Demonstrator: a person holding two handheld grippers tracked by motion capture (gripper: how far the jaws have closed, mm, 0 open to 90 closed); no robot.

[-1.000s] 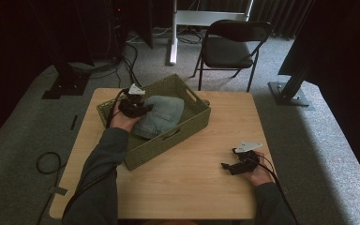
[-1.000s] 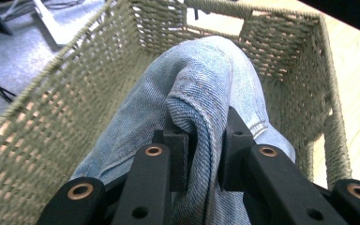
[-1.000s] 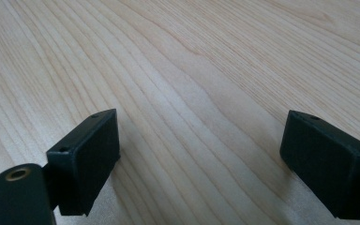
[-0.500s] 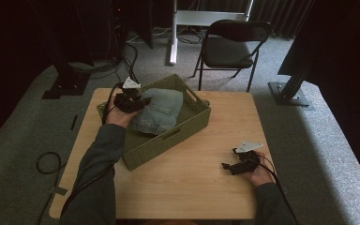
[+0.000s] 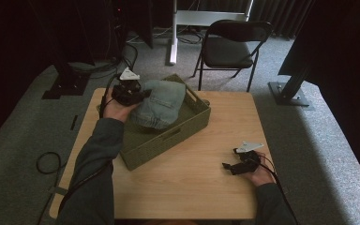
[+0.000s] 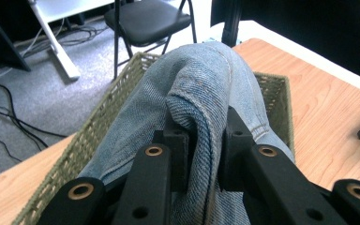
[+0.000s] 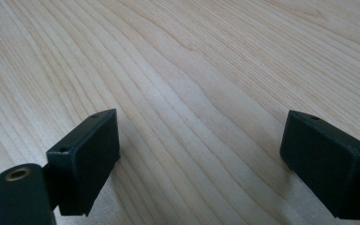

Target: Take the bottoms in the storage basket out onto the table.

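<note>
Denim garment (image 5: 161, 104) pinched in left gripper (image 5: 140, 96) over woven basket (image 5: 187, 124).
Left gripper view: both black jaws clamped on a thick fold of the blue denim (image 6: 201, 108), fabric bunched up between the pads and draping down into the olive-green basket (image 6: 98, 131) behind it. High view: left hand (image 5: 115, 108) at the basket's far-left corner, gripper raised above the rim, denim partly lifted, rest of it lying inside the basket. Basket sits on the left half of the wooden desk (image 5: 206, 187), turned at an angle. Right gripper (image 5: 229, 166) low over the desk near its right front, well apart from the basket; right gripper view shows its jaws wide apart, nothing between them, bare wood grain (image 7: 192, 84) underneath. Black folding chair (image 5: 232, 47) on the carpet beyond the desk.
</note>
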